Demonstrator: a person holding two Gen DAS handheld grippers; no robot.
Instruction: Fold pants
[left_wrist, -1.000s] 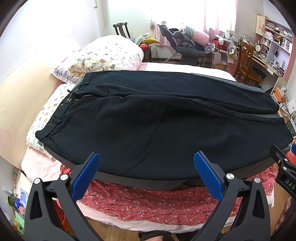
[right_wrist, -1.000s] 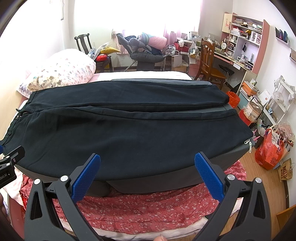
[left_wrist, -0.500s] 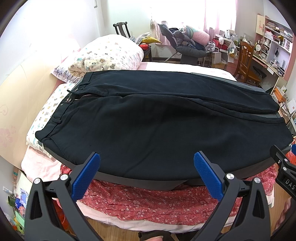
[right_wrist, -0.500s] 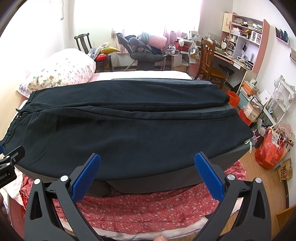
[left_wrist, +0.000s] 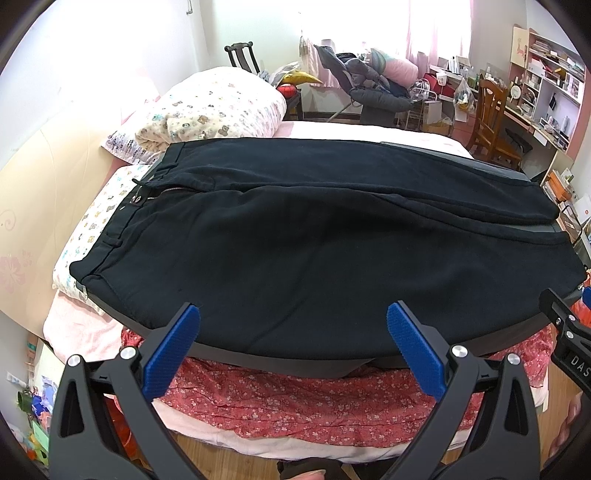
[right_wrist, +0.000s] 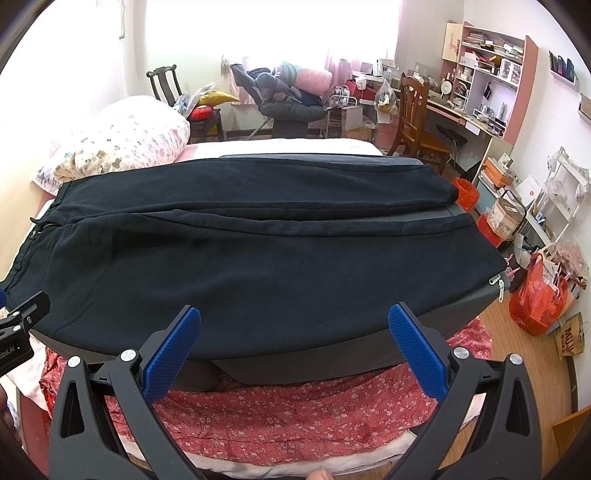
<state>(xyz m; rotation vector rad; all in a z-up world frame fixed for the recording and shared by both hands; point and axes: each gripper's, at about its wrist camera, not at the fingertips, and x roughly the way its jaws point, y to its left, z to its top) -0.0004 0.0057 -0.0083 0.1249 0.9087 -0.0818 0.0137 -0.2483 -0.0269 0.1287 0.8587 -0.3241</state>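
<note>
Left wrist view — pants (left_wrist: 314, 236) lie flat beyond both grippers' fingers (left_wrist: 171, 347) — spread apart, touching nothing.

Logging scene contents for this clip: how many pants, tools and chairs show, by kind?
Pants: 1
Tools: 2, left tool and right tool
Chairs: 2, dark chair and wooden chair
Total: 5
</note>
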